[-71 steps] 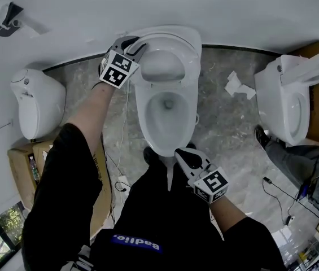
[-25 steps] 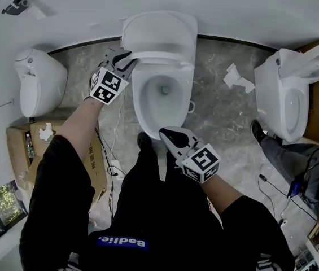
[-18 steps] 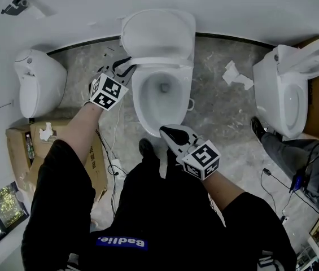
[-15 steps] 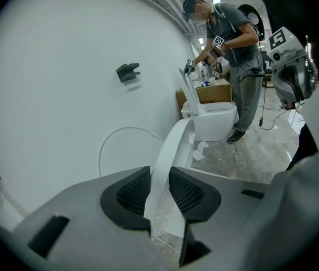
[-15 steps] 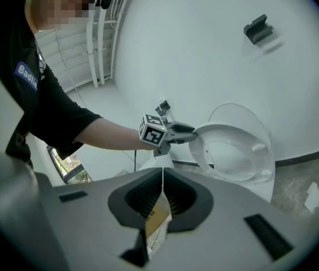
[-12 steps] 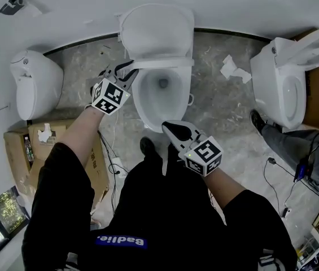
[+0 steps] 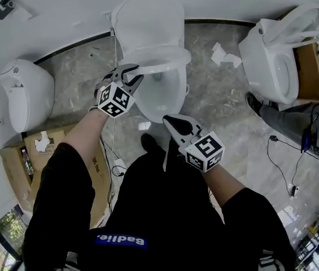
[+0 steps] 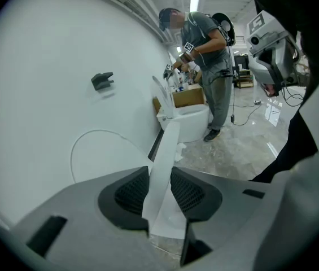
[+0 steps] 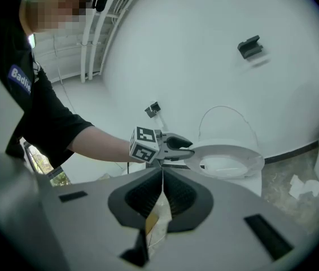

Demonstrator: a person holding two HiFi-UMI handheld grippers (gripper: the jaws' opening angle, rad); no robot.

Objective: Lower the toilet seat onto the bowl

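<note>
Seat (image 7: 170,55) had swung down off the lid (image 7: 145,16), now nearly level just above the bowl (image 7: 173,100). Left tongs (image 7: 135,72) grasped its near rim, jaws just easing wider. Right tongs (image 7: 169,120) clenched, empty, short of the bowl's front. Gap below looked unobstructed.

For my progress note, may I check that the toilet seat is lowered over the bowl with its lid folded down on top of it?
Not quite: the lid stands upright against the wall, as the head view shows. The toilet seat is indeed lowered over the bowl.
</note>
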